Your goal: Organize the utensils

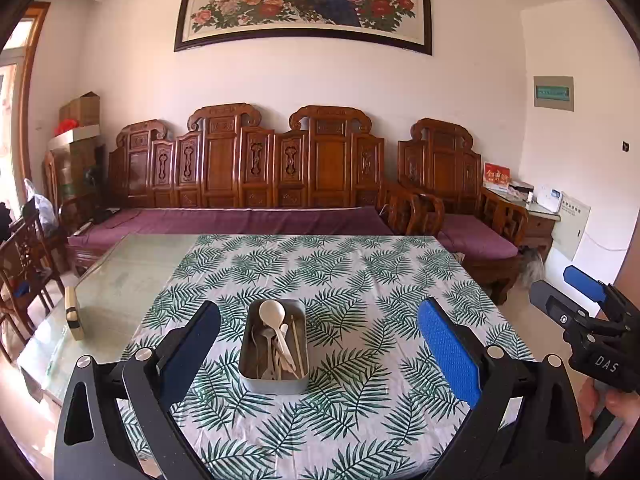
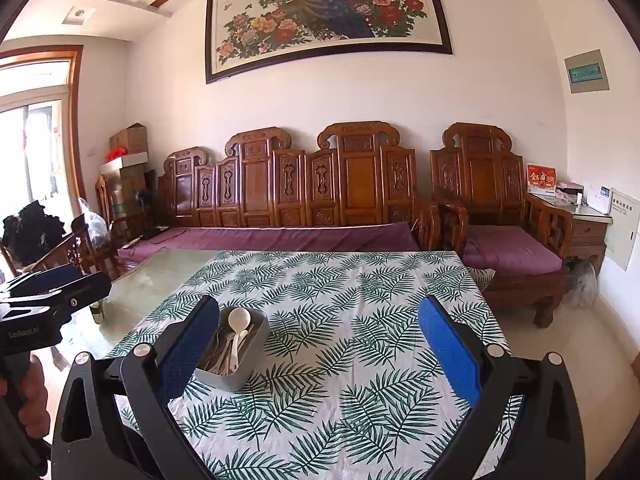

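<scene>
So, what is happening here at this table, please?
A person holds a gripper in each hand above a table covered with a leaf-print cloth. Both the left gripper and the right gripper are open and hold nothing. A metal tray stands on the cloth with a white spoon, chopsticks and other utensils lying mixed inside. Nothing has been sorted out yet.

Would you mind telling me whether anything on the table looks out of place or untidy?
Only the metal tin: spoons and chopsticks lie jumbled together inside, unsorted. Nothing is spilled on the tablecloth.
</scene>
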Tool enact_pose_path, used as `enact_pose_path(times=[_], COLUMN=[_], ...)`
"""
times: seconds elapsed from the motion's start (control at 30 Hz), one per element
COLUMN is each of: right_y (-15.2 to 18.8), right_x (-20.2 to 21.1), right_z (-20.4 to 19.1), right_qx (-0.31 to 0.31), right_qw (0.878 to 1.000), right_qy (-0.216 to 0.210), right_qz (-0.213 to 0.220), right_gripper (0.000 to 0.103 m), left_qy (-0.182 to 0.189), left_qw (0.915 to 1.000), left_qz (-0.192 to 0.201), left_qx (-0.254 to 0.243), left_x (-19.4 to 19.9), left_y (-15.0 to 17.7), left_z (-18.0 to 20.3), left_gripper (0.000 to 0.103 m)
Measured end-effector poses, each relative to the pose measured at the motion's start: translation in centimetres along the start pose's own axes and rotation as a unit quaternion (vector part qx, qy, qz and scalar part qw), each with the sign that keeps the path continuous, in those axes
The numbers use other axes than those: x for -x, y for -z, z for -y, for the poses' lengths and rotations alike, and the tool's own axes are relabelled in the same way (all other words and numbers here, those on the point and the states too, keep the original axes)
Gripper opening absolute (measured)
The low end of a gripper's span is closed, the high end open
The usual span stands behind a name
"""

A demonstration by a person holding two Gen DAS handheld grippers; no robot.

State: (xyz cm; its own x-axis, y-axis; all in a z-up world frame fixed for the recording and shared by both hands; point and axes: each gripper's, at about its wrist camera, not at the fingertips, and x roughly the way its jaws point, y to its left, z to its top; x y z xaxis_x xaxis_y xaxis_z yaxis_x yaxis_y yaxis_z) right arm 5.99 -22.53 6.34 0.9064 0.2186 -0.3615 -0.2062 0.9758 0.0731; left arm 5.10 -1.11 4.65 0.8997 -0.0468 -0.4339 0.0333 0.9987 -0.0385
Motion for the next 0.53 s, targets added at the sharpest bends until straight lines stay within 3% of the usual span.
enact_pose_path(times=[0.53], right_y=[0.1], right_x=[-0.04], right_z=[-0.31], right_qx=[-0.001], right_qw=[1.0], right_qy=[0.0], right_qz=[0.0], right_gripper=[0.1], left_qy=[0.002], left_qw=[1.0], left_qz=[0.0], left_qx=[0.0], left_x=[0.11], left_y=[0.02], left_z=[0.27], left_gripper=[0.095])
